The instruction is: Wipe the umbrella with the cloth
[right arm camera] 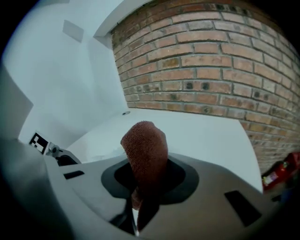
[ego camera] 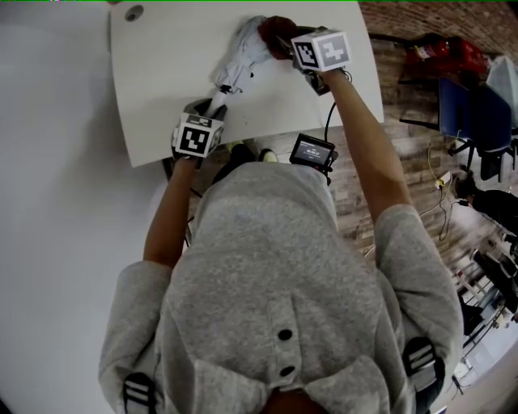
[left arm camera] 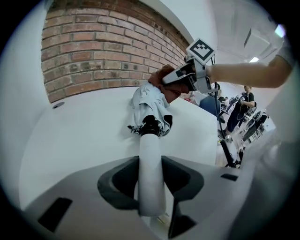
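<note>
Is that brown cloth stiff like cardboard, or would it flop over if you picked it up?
Probably floppy: the cloth curls over in a soft rounded fold above where the right gripper pinches it. It looks light too, since one small pinch holds it all up. Its nubbly weave would likely catch rather than slip.

A white tabletop [ego camera: 162, 89] fills the upper middle of the head view. It has a small round hole [ego camera: 133, 13] near its upper left corner. Behind it stands a red brick wall [left arm camera: 93, 51]. A plain white wall [right arm camera: 61, 70] meets the bricks on the left of the right gripper view. The floor [ego camera: 422, 147] at the right of the head view looks like brown planks. A blue chair [ego camera: 460, 111] and a red fire extinguisher [ego camera: 441, 50] sit at the upper right.
</note>
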